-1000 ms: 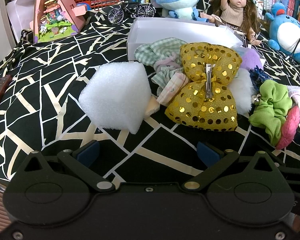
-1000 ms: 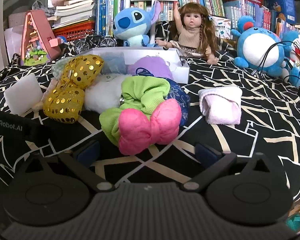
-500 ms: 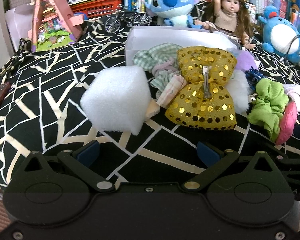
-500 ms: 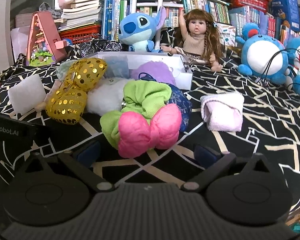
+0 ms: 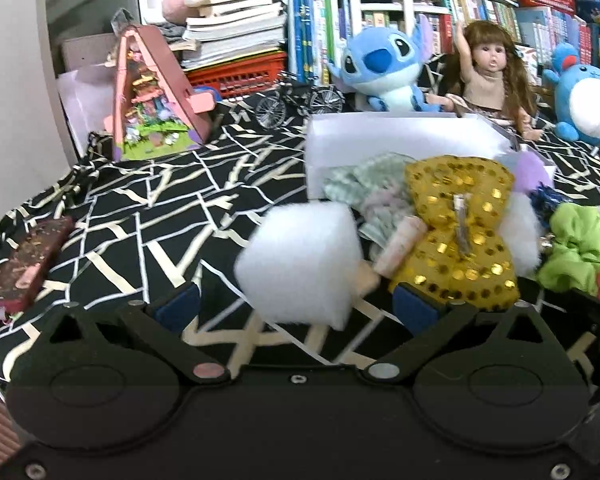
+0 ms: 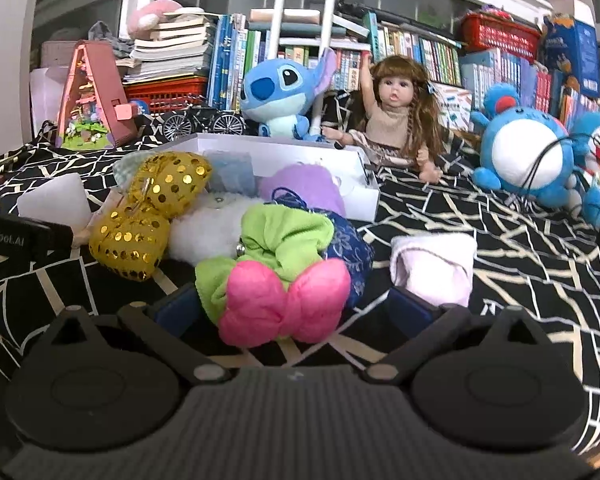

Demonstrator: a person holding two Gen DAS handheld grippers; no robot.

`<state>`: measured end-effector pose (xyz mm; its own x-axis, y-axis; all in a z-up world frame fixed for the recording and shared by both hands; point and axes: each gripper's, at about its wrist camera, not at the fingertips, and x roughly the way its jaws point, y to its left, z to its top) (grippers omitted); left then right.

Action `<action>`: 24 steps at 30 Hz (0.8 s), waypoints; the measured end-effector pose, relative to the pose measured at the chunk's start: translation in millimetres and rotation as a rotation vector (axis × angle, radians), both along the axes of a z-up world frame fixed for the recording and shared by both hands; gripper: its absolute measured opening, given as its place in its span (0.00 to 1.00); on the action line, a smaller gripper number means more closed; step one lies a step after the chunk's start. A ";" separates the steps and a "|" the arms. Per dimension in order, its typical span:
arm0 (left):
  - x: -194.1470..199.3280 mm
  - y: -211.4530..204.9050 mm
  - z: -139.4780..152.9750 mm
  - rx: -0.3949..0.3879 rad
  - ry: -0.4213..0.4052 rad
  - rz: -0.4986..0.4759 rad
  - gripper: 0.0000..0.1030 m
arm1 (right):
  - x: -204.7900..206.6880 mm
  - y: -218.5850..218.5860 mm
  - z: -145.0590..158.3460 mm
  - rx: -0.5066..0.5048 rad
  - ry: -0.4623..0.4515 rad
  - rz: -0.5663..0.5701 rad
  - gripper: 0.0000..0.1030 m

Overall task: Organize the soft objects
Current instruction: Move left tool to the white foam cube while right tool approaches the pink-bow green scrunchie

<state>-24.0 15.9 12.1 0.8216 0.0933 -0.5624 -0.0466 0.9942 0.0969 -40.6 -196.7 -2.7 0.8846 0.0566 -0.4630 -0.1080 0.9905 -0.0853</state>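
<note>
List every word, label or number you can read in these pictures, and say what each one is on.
"nRobot.AI", cut off at the picture's edge: on the black left gripper body, seen from the right wrist.
Book spines and the blue box: print too small and blurred to read.

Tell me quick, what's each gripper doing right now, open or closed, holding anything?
Left gripper: open, holding nothing; the white foam block sits between its fingers.
Right gripper: open, holding nothing; the pink bow lies between its fingers.
</note>
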 end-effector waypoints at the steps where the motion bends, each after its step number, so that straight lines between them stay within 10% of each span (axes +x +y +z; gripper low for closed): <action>1: 1.5 1.9 0.3 0.005 -0.005 0.007 1.00 | -0.3 0.8 0.5 -0.002 -0.006 0.005 1.00; 24: 22.1 26.1 -19.0 -0.086 -0.066 0.008 1.00 | 10.1 10.9 -3.2 0.081 -0.029 0.050 1.00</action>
<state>-1.9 42.0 -6.8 0.8566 0.0535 -0.5132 -0.0578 0.9983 0.0076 -30.5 -185.8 -6.0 0.8928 0.1373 -0.4290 -0.1565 0.9876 -0.0094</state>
